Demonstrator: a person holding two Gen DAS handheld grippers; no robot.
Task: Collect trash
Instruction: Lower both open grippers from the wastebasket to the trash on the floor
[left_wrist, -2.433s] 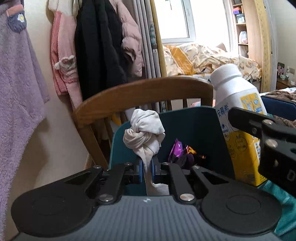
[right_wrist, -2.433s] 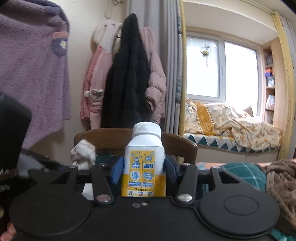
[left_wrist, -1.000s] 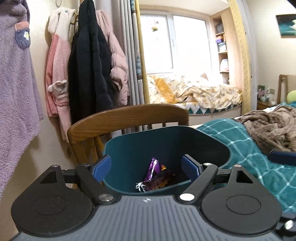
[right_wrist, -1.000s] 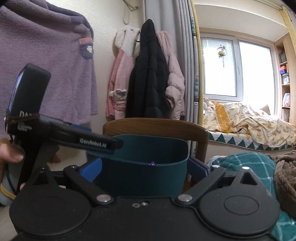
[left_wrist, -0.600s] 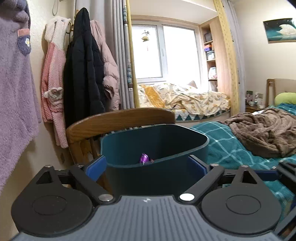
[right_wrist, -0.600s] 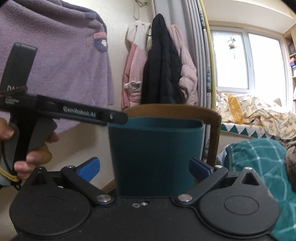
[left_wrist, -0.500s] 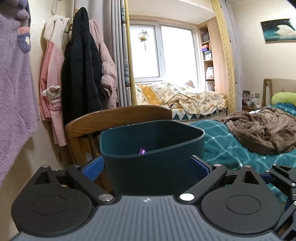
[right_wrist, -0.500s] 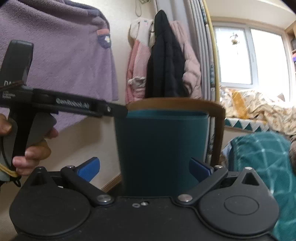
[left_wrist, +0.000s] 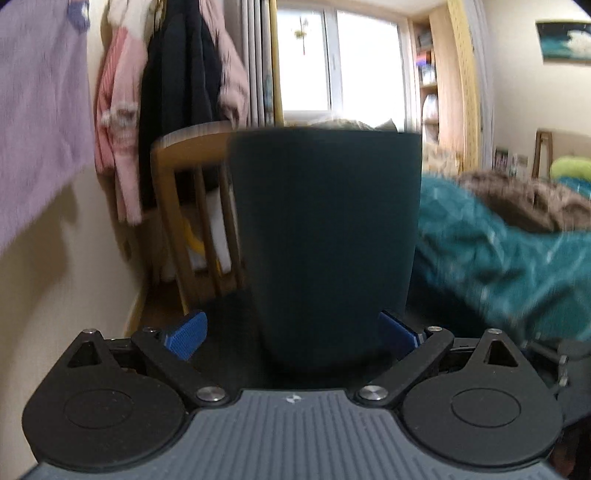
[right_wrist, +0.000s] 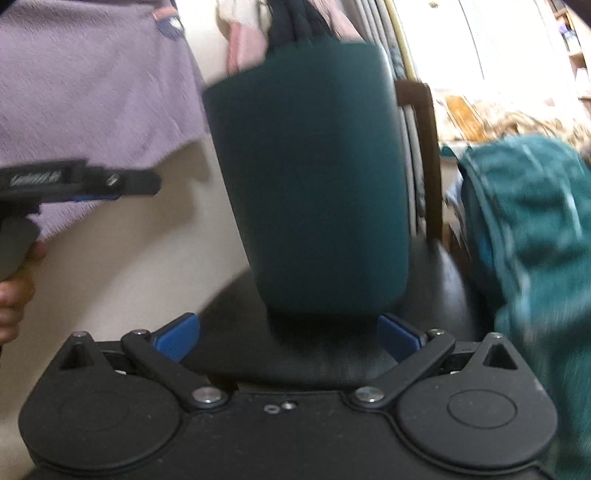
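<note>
The trash bin stands on the dark seat of a wooden chair, straight before both tongs. The left tongs are spread wide and hold nothing; their blue pads lie beside the bin's base, not touching. The right tongs are spread too, empty. A teal blanket is near on the right. The bin's inside is hidden.

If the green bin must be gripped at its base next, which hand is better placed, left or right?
Probably the left. The left gripper is open, upright, with the bin's base centred between its fingers. The right gripper is open too, but it sees the bin tilted and farther ahead on the chair seat.
</note>
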